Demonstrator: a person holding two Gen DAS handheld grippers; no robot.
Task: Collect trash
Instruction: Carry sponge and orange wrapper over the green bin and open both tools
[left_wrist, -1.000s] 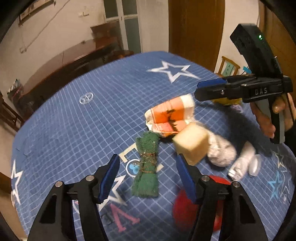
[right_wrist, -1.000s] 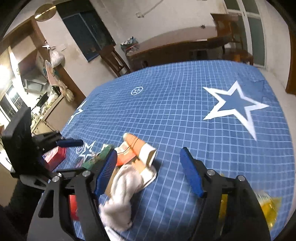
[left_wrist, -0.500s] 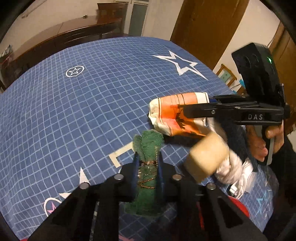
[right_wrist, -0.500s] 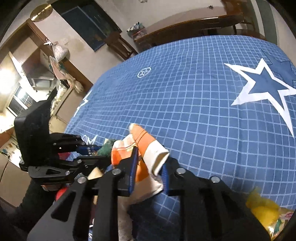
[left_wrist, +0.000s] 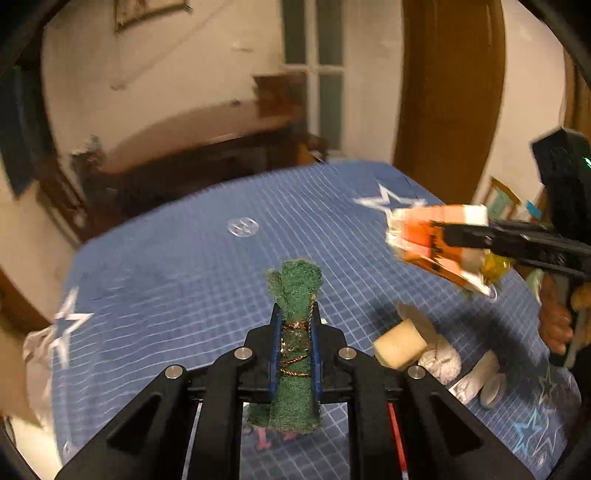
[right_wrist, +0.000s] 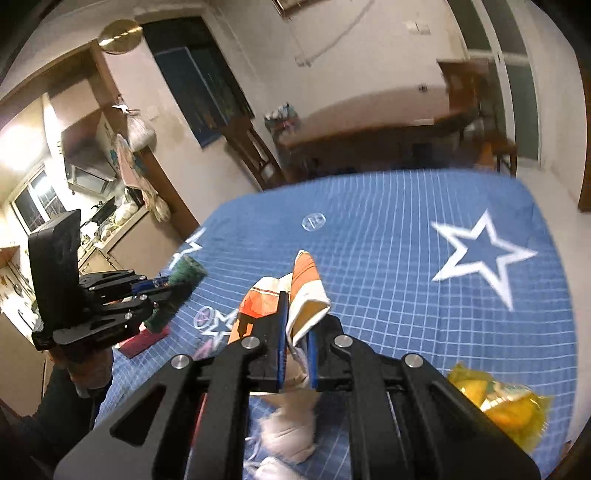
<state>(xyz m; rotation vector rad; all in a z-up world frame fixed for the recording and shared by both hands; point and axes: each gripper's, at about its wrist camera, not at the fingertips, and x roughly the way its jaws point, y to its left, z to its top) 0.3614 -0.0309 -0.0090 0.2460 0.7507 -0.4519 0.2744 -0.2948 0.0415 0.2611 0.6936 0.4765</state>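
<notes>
We hold a gripper in each hand above a table covered with a blue checked cloth (left_wrist: 184, 280) printed with white stars. Our left gripper (left_wrist: 295, 347) is clenched on a green scouring pad (left_wrist: 295, 295) bound with thin gold cord; the blue pads press its sides, its rounded end stands up past the fingertips and its lower end hangs down between the black arms, clear of the cloth. Our right gripper (right_wrist: 295, 343) is clenched on a crumpled orange and white wrapper (right_wrist: 299, 291), which pokes up and out to the left of the fingers and is also lifted off the table. From the left wrist camera we see that wrapper out at the right, pinched in the other gripper, with a hand (left_wrist: 554, 321) on its handle. Lying on the cloth below it are a tan sponge block (left_wrist: 399, 347), a ball of crumpled foil (left_wrist: 443, 362) just beside the block, and some pale scraps (left_wrist: 480, 384) near them. From the right wrist camera we also see white crumpled paper (right_wrist: 291, 432) on the cloth under the fingers, a yellow snack bag (right_wrist: 498, 406) at the lower right, and a red flat packet (right_wrist: 142, 341) lying below the left gripper.
</notes>
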